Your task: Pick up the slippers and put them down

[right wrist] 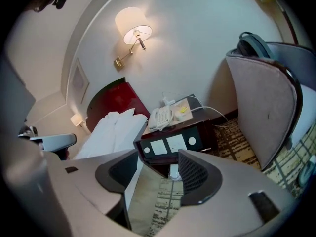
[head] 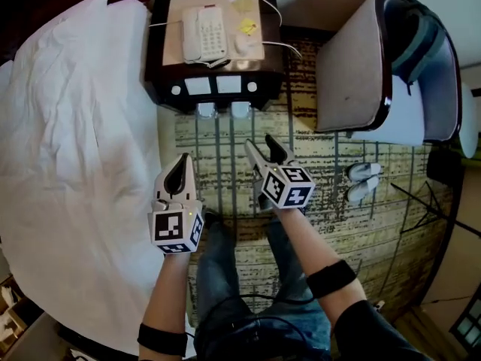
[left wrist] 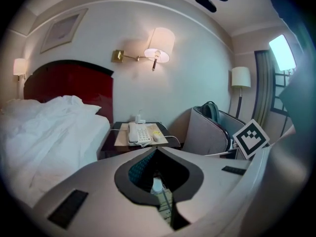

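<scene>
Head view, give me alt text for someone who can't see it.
A person holds two grippers over patterned carpet, the left gripper shut, the right gripper open, both pointing at a nightstand with a telephone. A bed lies left; an armchair right, with pale slippers beside it.

Below me a patterned carpet [head: 338, 153] runs between the white bed [head: 68, 126] on my left and a grey armchair [head: 353, 66] on my right. A dark nightstand [head: 159, 51] with a phone [head: 204, 33] stands between them, against the pale wall [left wrist: 197, 83]. A lit wall lamp [left wrist: 160, 44] hangs beside the red headboard [left wrist: 69, 80]. A floor lamp [left wrist: 240, 77] and a bright window [left wrist: 282, 53] lie past the armchair.
</scene>
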Motion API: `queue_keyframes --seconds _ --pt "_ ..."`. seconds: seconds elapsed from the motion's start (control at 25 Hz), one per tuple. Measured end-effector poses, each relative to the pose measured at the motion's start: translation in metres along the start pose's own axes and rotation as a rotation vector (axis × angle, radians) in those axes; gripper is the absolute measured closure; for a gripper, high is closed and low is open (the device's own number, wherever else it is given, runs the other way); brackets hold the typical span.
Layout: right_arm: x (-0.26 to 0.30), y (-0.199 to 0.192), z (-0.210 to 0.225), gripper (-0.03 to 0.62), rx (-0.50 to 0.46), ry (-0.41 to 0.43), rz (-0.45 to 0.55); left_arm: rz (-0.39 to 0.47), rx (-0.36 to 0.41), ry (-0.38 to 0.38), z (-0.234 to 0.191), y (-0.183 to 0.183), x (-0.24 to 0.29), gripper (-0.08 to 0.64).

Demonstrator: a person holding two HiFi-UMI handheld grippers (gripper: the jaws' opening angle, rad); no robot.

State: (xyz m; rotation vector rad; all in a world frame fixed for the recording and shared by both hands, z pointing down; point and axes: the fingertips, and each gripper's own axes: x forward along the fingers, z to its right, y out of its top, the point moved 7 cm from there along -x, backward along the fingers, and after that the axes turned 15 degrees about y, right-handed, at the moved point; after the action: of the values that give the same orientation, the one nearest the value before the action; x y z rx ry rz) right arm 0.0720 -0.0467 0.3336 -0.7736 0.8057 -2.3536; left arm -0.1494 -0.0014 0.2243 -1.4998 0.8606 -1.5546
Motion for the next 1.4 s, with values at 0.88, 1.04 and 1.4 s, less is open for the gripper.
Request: queue_keyframes --seconds 0.88,1.04,1.4 --pt "0.185 -0.208 0.281 0.238 0.44 -0.019 0.207 0.052 0.046 -0.024 0.022 -0.247 0.205 0.557" --pt "0.207 -0.233 0.313 0.224 0.499 0.0 0.233 0.079 0.061 -0.031 0.031 -0.272 0.23 0.557" --pt "0.25 -0.274 0.357 0.224 0.611 0.046 0.286 0.128 0.081 -0.036 0.036 -0.3 0.271 0.557"
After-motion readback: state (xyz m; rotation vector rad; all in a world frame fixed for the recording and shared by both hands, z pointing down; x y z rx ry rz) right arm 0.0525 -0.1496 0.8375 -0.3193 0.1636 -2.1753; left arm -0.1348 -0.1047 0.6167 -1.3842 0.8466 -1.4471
